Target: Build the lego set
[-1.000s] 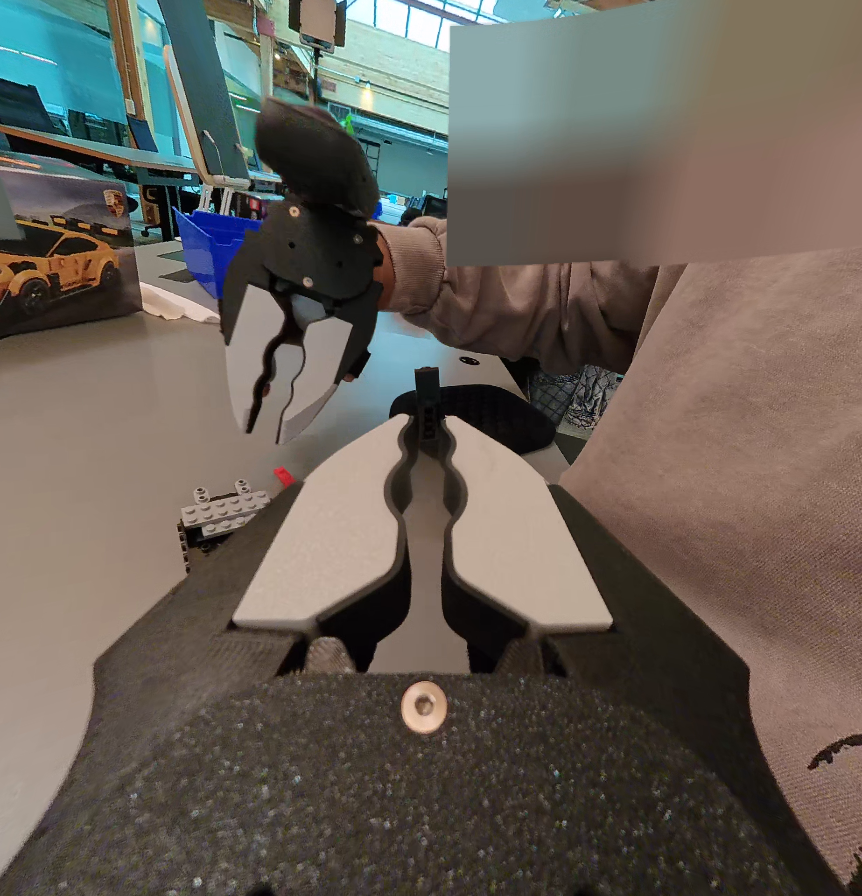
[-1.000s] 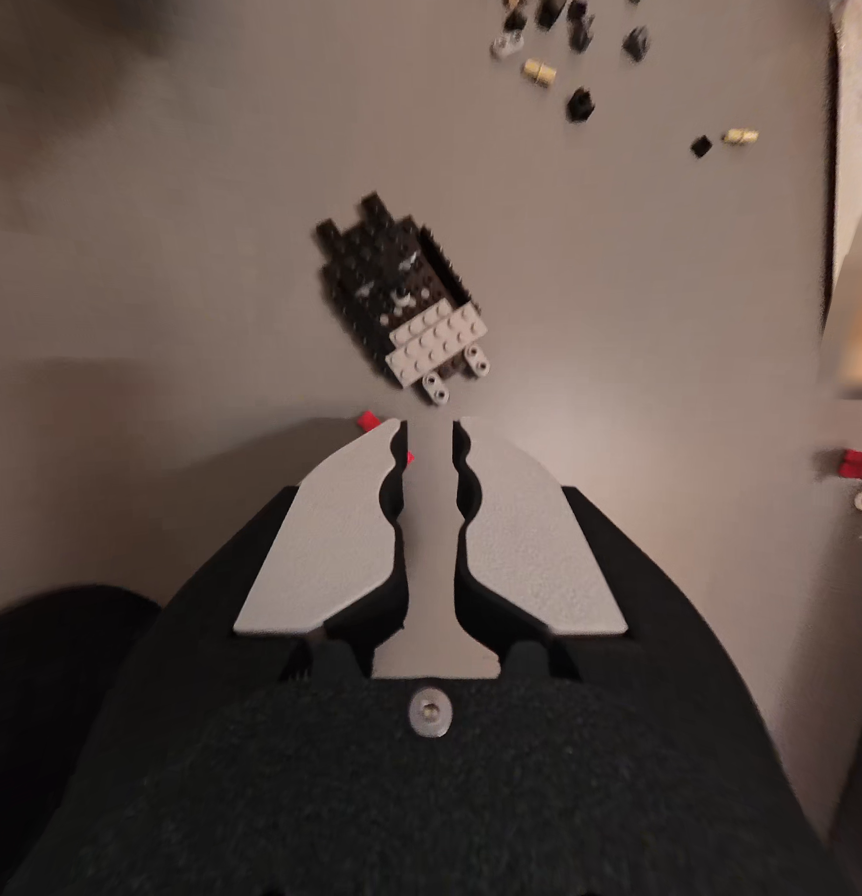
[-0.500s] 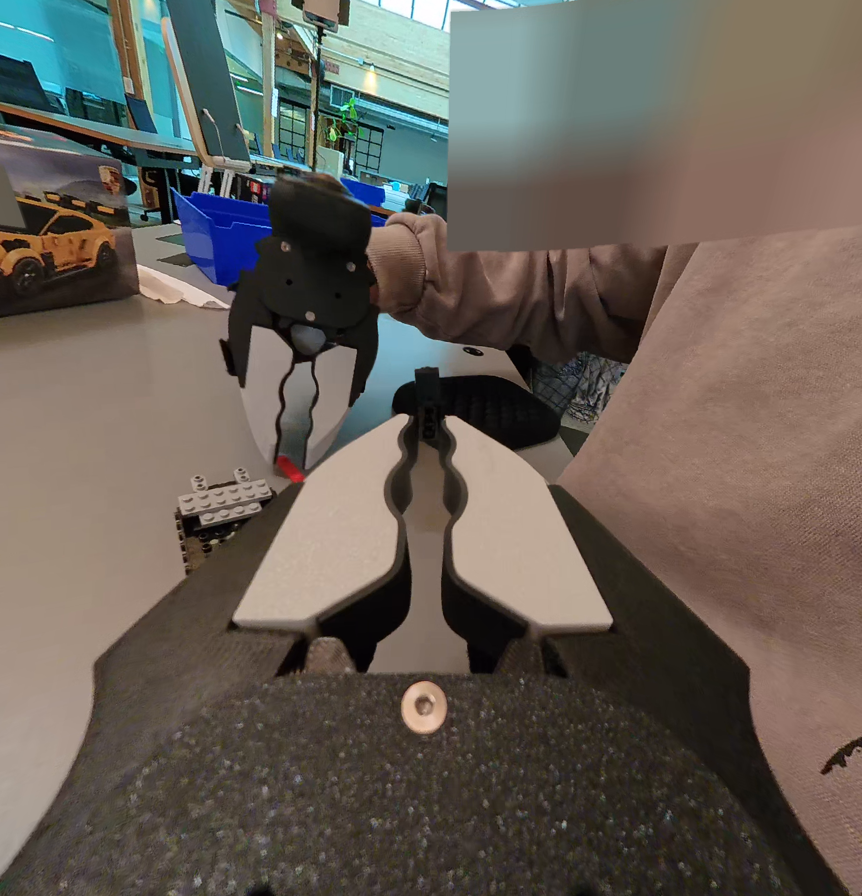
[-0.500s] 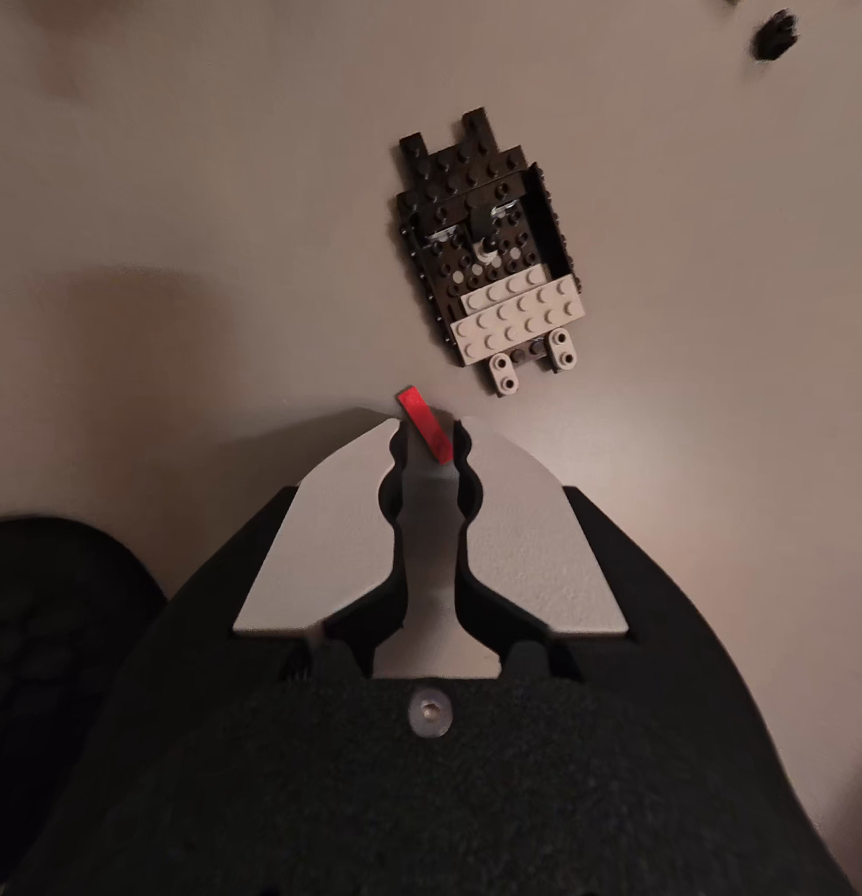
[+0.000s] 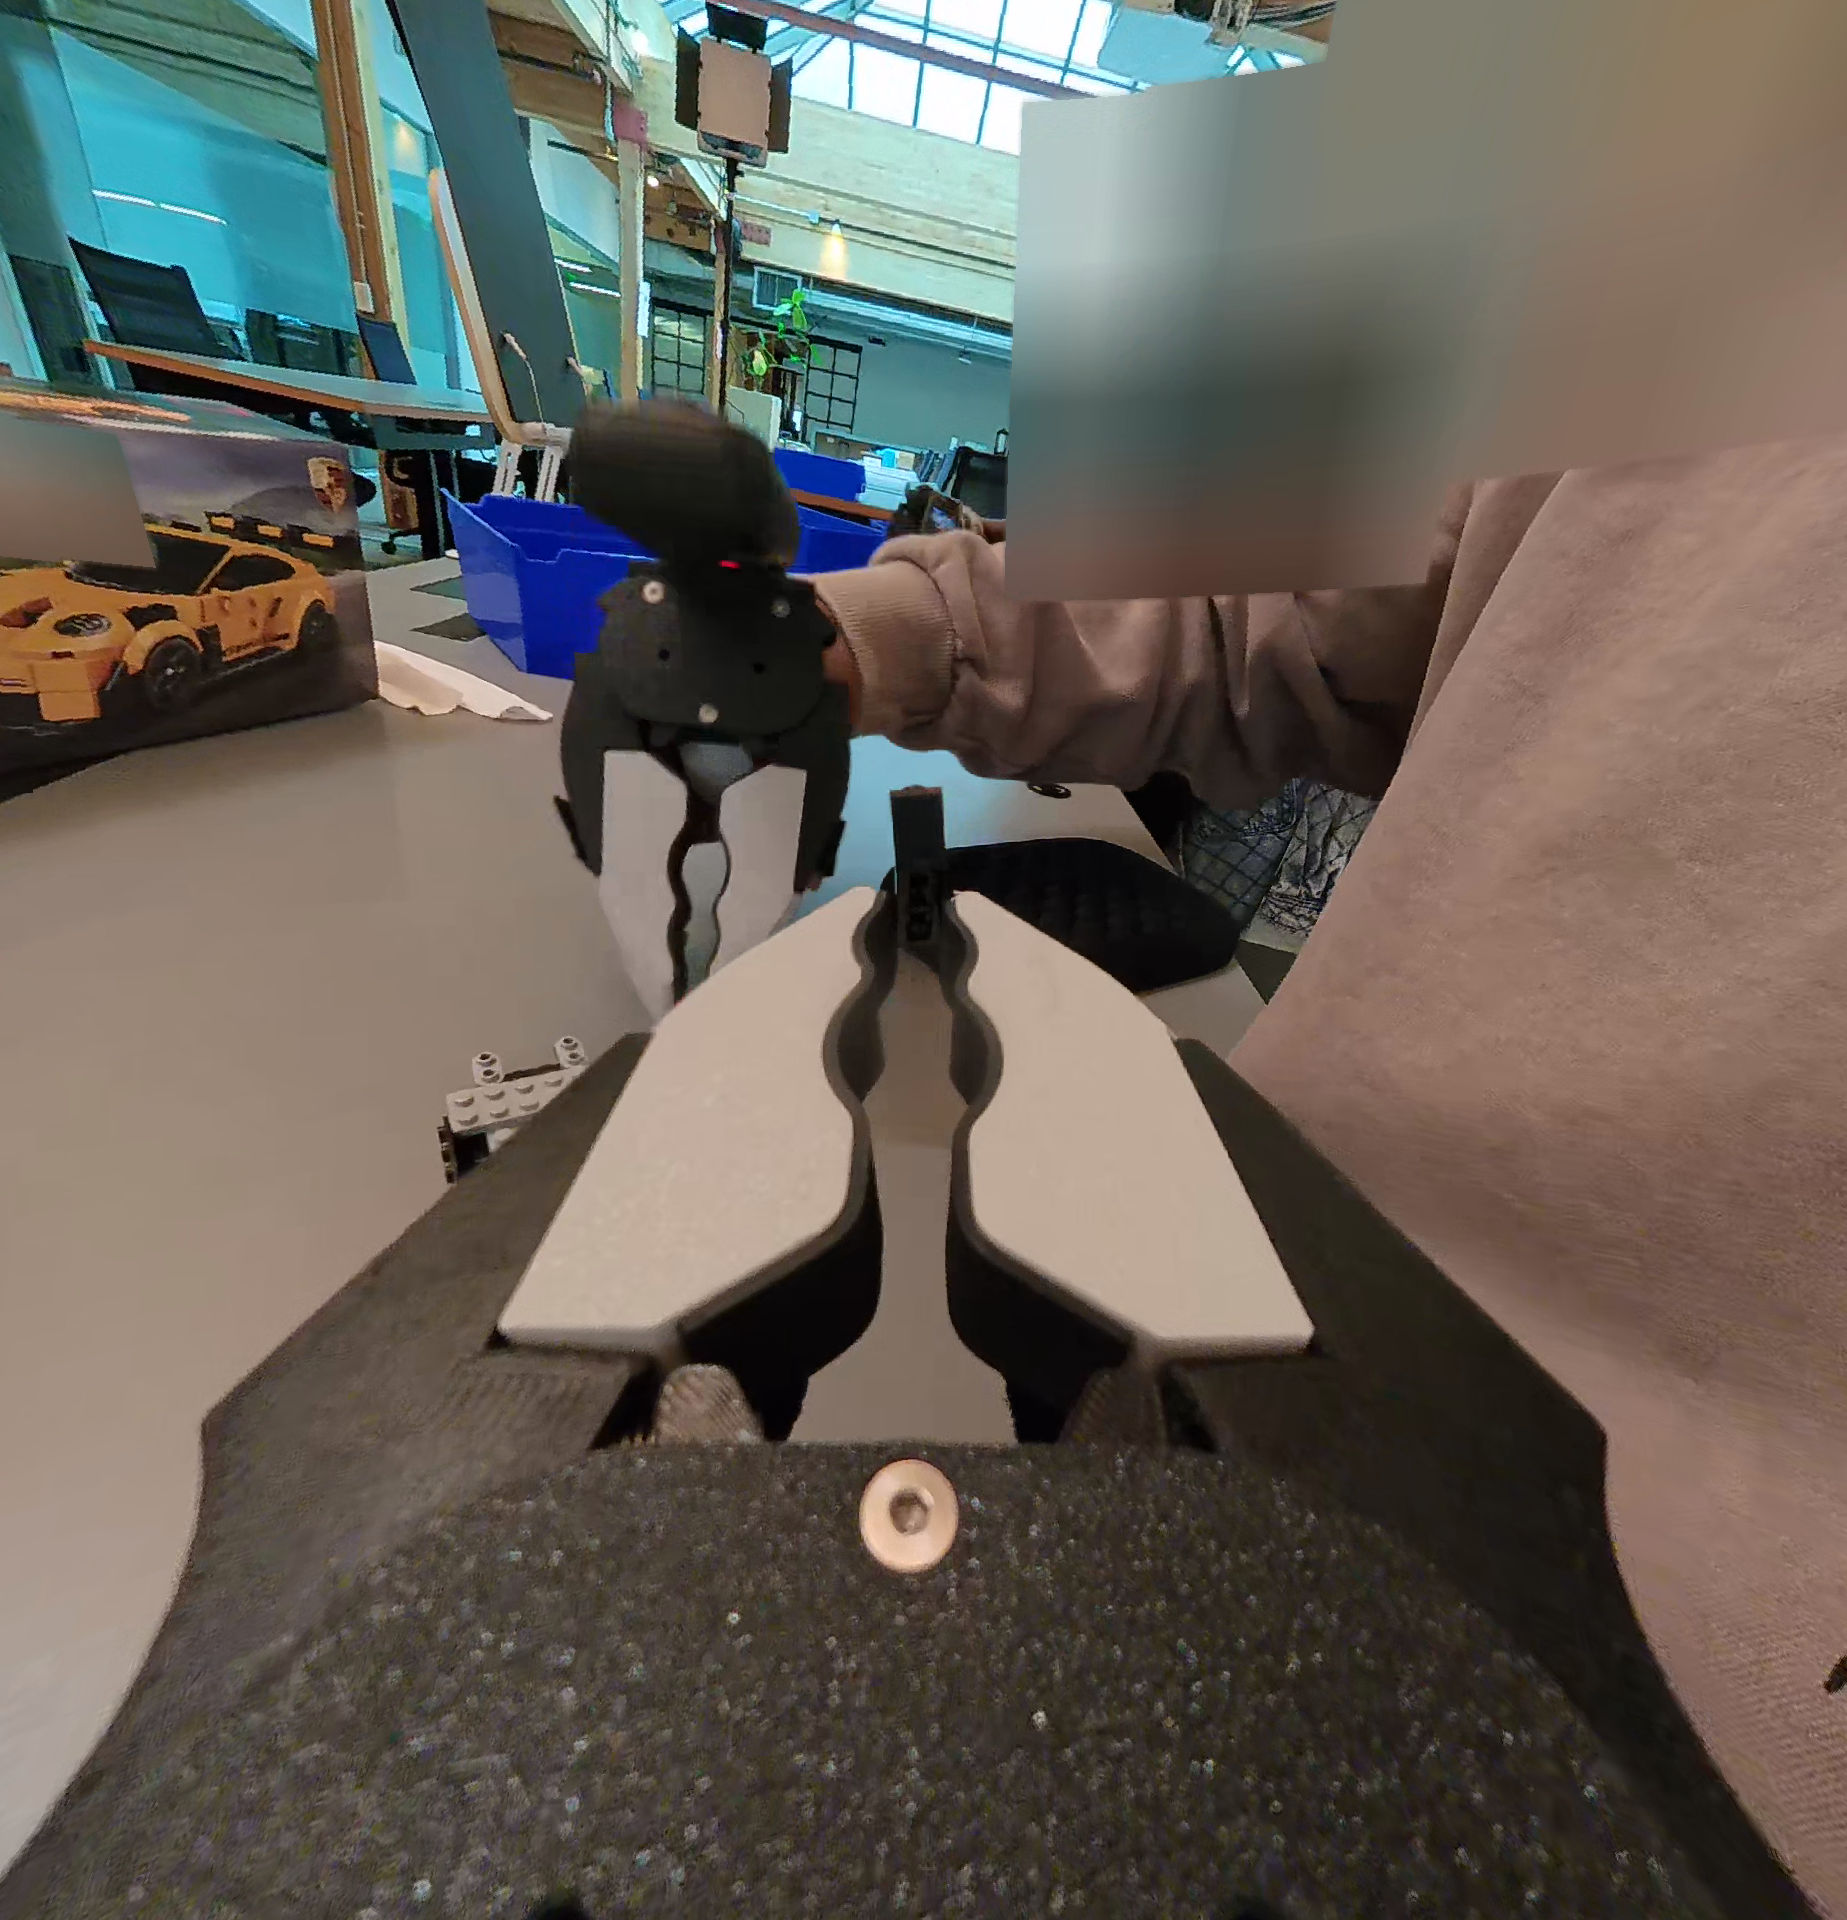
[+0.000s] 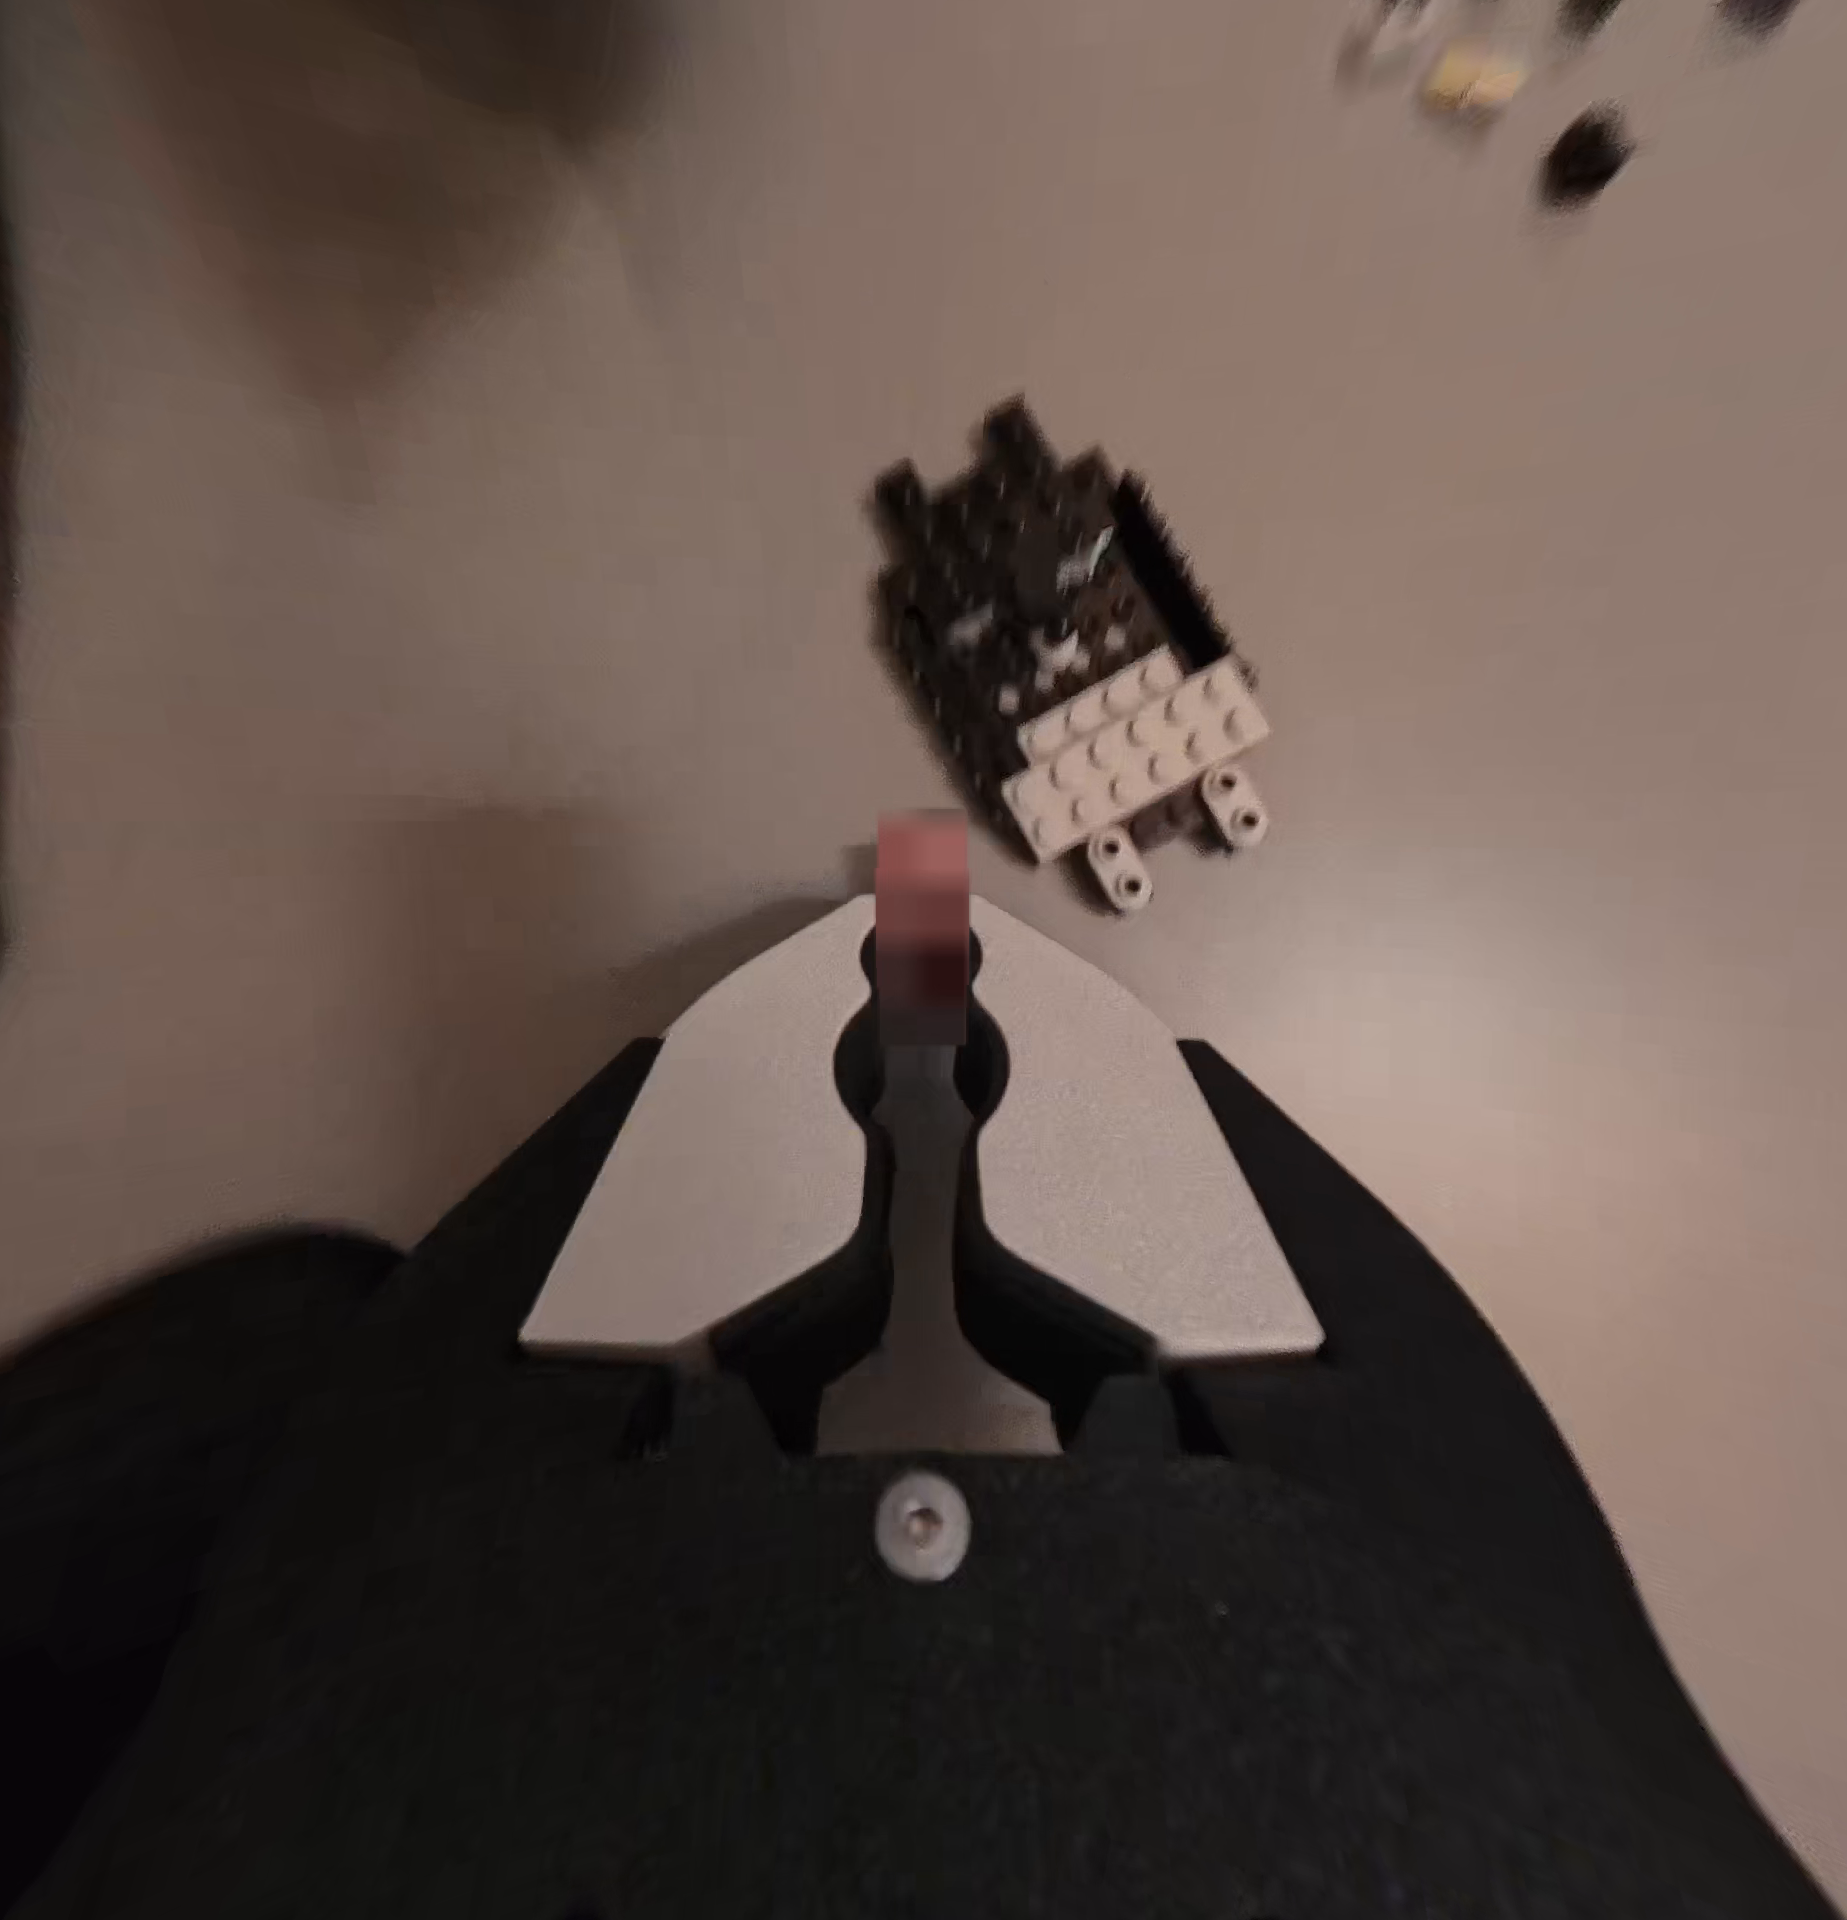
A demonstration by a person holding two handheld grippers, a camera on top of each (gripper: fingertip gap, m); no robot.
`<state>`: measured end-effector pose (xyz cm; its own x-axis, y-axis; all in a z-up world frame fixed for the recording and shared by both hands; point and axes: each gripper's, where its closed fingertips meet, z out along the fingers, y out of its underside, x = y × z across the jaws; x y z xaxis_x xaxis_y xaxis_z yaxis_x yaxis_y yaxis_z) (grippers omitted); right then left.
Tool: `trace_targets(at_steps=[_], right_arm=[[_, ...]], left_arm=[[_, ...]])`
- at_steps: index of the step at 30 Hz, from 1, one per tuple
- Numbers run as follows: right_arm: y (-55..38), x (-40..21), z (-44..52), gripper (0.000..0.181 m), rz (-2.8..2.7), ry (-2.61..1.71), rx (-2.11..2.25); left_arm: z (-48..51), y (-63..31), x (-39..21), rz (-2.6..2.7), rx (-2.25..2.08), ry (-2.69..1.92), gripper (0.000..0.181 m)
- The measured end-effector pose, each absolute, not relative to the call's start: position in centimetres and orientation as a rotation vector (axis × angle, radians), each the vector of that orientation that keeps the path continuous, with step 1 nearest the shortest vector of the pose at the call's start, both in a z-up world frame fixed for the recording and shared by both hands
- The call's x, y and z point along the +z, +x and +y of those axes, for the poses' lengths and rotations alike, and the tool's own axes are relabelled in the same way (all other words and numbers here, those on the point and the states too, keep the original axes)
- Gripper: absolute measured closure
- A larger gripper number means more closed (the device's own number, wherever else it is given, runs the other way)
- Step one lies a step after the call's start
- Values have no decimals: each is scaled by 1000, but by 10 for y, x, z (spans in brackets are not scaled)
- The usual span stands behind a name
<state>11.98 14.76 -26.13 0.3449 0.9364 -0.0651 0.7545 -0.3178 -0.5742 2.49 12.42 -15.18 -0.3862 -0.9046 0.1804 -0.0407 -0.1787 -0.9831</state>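
Left gripper (image 5: 917, 920): fingers narrow, pinching a small black piece (image 5: 917, 868) upright at the tips. Right gripper (image 6: 919, 951): fingers closed on a red piece (image 6: 921, 914), blurred, standing out past the tips. The right gripper hangs above the grey table (image 5: 223, 987), tips down. The black-and-grey lego build (image 6: 1080, 675) lies flat on the table just beyond the right gripper's tips, not touched. Loose pieces (image 6: 1579, 161) lie farther off. At the table's far side stand the set box (image 5: 160, 613) and a blue bin (image 5: 545, 582).
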Motion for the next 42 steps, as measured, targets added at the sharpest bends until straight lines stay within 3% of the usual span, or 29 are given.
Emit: trace_targets(at_steps=[8,42], right_arm=[[54,-146,142,174,-995,-1861,835],[10,-102,126,173,-1277,-1965,864]], left_arm=[[124,31,-148,1357,-1615,-1107,173],[120,20,-103,1085,-1668,-919,173]])
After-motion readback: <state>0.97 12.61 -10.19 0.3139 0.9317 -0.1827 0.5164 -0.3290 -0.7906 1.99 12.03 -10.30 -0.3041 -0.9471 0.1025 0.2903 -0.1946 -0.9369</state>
